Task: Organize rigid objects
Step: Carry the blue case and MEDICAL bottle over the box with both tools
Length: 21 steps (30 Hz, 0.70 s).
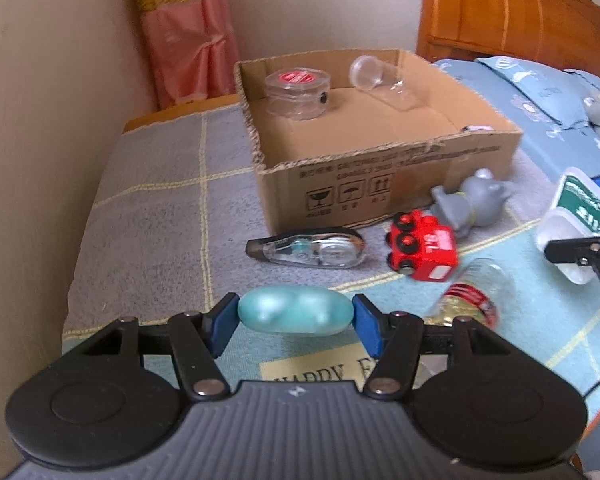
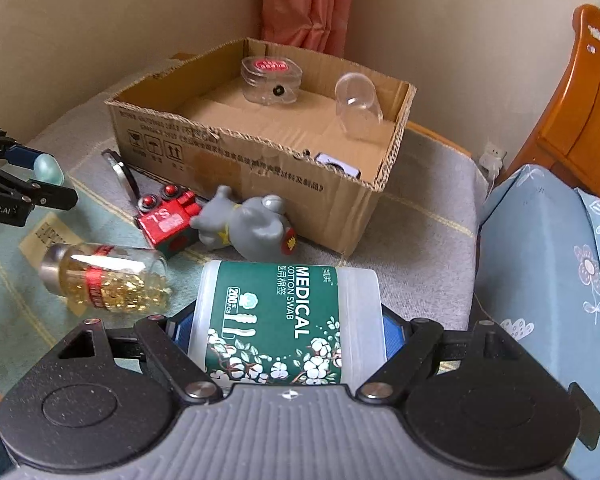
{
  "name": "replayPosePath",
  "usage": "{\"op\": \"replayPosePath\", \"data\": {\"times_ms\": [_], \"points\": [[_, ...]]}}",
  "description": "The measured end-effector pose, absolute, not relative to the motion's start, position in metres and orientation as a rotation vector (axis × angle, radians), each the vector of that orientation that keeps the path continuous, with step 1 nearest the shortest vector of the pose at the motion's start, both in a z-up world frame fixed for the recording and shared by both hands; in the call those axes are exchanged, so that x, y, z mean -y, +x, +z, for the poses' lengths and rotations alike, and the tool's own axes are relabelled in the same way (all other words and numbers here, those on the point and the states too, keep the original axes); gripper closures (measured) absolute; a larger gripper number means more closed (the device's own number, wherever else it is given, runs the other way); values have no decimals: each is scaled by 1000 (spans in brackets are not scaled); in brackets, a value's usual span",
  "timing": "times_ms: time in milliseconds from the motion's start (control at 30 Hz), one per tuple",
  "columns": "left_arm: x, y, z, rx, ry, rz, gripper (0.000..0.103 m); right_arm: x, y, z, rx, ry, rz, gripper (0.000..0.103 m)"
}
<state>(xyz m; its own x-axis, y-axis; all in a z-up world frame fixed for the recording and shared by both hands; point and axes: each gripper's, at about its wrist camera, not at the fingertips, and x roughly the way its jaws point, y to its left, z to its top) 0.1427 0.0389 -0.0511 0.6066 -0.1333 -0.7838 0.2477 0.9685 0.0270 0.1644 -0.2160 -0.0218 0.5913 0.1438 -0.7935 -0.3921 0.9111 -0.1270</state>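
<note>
**Carrying two items toward the box**

Holding a teal egg [image 1: 295, 314] end to end, the left gripper [image 1: 296, 320] has its blue pads pressed on both tips, jaws fairly narrow; the lengthwise grip likely keeps the smooth shape from slipping out. The right gripper [image 2: 286, 332] clamps a cotton-swab tub [image 2: 284, 320] across its flat sides, jaws about halfway apart, label up, the tub sitting deep between the fingers for a steadier hold. Ahead of both jaws sits the open cardboard box [image 1: 380, 168], already holding a clear case [image 1: 298, 92] and a clear cup [image 1: 366, 72], so it seems the collecting place. Between jaws and box lie a tape roller [image 1: 306, 247], toy truck [image 1: 422, 246], grey figure [image 1: 472, 202] and pill bottle [image 2: 108, 280], not yet sorted.
</note>
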Motion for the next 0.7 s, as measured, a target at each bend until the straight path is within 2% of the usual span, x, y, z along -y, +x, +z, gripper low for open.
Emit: {"op": "replayPosePath", "data": {"times_ms": [433,700], "points": [[-20,166,18,-771,199,-326,43,201,178,37,-753,-320,372,16],[3,230,20,-759,229,-331,43,196,222,55,-744,-298,378,16]]}}
